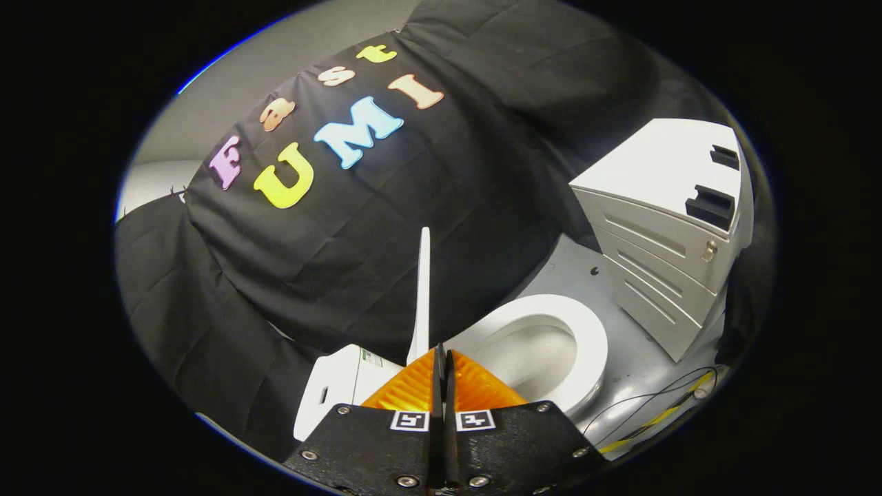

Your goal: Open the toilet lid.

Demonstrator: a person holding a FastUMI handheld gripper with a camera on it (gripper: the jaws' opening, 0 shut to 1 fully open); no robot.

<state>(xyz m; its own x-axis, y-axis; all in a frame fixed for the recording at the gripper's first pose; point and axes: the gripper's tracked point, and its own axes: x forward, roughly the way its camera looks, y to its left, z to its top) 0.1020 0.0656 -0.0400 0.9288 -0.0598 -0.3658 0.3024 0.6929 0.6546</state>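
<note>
Tool (pixel 442 358) fingers pressed together, just below upright toilet lid (pixel 422 296). Seat (pixel 592 344) and bowl exposed beside; drawer cabinet (pixel 654 227) beyond.

We had a single fisheye camera riding on the gripper (pixel 442 358), looking forward along its two orange fingers (pixel 475 386), which met at the bottom centre of the frame with no gap between them. It looked from above and was rolled, so the floor (pixel 620 358) sloped up toward the right. The toilet lid (pixel 422 296) stood upright, edge-on, just beyond the fingertips at lower centre, very near the lens. The seat (pixel 586 337) lay to the lower right. A white drawer cabinet (pixel 661 207) sat farther off at the right.
</note>
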